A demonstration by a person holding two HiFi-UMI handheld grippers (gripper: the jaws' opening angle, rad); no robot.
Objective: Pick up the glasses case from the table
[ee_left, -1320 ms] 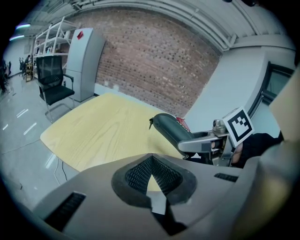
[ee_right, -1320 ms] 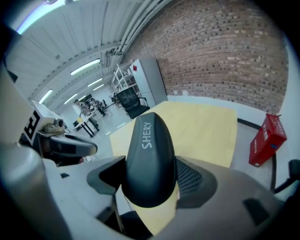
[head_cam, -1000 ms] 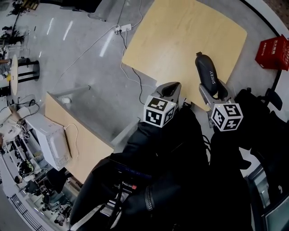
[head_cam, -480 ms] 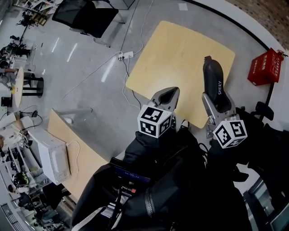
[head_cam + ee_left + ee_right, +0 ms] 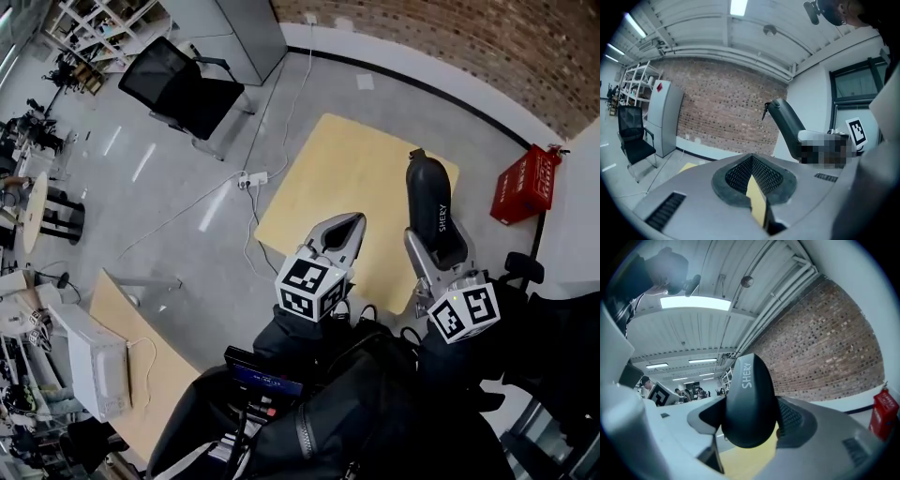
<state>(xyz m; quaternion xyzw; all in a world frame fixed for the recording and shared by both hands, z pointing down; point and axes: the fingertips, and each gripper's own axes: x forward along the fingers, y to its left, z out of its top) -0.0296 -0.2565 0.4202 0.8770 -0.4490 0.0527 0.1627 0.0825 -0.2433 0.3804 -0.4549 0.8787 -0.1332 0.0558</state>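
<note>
**Q:** Glasses case [image 5: 433,211]: where is it relative to the table [image 5: 347,178]?

**A:** It is a dark, elongated case held in the air over the table's right-hand part, as the head view shows. It is not lying on the top. In the right gripper view its rounded end [image 5: 749,399] tilts up toward the ceiling, the white lettering "SHERY" runs along it, and the table's pale wood shows below.

**Q:** What holds it?

**A:** The right gripper [image 5: 439,246] has its two jaws clamped on the case's near end, one ribbed pad on each flank. Its marker cube [image 5: 463,312] sits beyond the table's near edge, over the person's dark sleeve.

**Q:** And the other tool?

**A:** The left gripper [image 5: 339,230] hovers over the table's near edge, left of the case and apart from it. In its own view the jaws [image 5: 752,180] are drawn together with nothing gripped, and only a sliver of tabletop shows through the seam. The case shows in that view too, raised against the wall.

**Q:** What surrounds the table?

**A:** A black office chair [image 5: 183,89] stands on the floor beyond its far-left side. A red box [image 5: 525,183] lies past its right corner, and a brick wall [image 5: 450,37] runs behind it.
</note>
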